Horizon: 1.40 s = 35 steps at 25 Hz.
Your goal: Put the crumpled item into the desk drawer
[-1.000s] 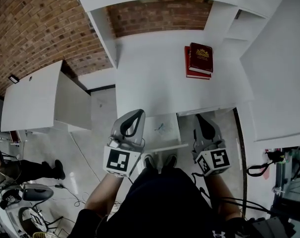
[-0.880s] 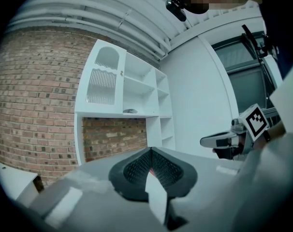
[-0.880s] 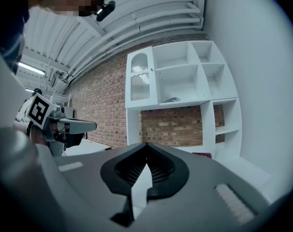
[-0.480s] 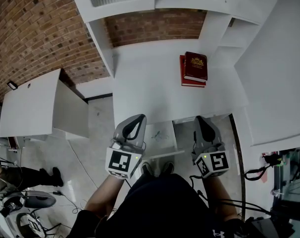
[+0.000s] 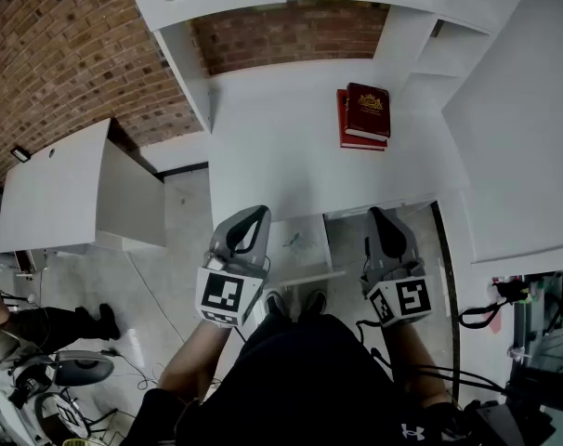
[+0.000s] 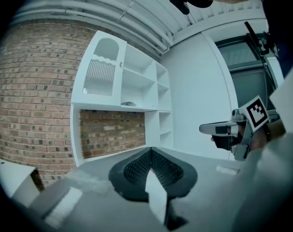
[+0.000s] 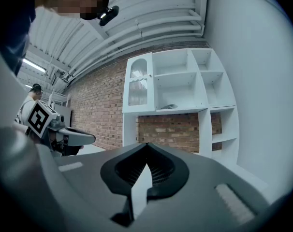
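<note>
Two grippers, both clenched and empty, hover side by side at the near edge of a white desk point(image 5: 281, 147). The left gripper point(image 5: 258, 214) and right gripper point(image 5: 378, 216) flank an open drawer point(image 5: 315, 254) that juts out from under the desk toward the person. Something small and bluish lies in the drawer, too small to identify. Red books point(image 5: 365, 114) lie far right on the desk.

The crumpled item point(image 7: 168, 107), a small grey lump, appears to sit on a shelf point(image 7: 185, 111) above the desk, well apart from both grippers. By my reading, the drawer is ready and the pick-up has not yet begun. The next move calls for one gripper to rise and reach far to that shelf, spread its jaws, and close on the lump.

Only the head view shows the drawer and the books, and it catches just a scrap of the lump at its top edge. The two gripper views look level across the desk. They show the shelf and lump plainly, and each gripper's jaw tips touching with nothing between. Neither shows the drawer.
</note>
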### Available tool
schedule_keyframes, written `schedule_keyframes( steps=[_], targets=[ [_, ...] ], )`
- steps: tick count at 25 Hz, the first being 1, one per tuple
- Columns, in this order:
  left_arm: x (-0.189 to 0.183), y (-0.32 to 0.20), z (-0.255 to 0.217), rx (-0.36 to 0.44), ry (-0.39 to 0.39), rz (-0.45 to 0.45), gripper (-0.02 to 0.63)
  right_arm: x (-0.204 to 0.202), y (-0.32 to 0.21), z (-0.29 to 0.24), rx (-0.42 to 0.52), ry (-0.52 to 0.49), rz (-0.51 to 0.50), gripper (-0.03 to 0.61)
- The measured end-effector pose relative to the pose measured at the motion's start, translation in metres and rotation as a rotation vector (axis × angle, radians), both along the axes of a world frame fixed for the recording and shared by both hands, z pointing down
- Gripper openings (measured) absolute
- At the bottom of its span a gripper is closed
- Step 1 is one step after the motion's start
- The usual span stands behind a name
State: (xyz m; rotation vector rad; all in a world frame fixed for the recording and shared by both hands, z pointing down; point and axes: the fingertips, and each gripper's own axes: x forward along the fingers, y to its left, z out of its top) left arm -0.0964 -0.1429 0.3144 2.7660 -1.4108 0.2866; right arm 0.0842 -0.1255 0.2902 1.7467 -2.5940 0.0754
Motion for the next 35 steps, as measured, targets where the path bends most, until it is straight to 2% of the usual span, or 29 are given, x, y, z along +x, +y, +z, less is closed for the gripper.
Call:
schedule_keyframes(
  steps=[11, 35],
  targets=[
    [-0.003, -0.002, 0.01, -0.016, -0.008, -0.031, 0.002, 0.004, -0.001, 0.012, -0.036, -0.016, -0.015, 0.002],
    [0.002, -0.003, 0.021, -0.04, -0.018, -0.017, 0.002, 0.002, -0.002, 0.019, -0.051, -0.036, -0.03, 0.002]
  ],
)
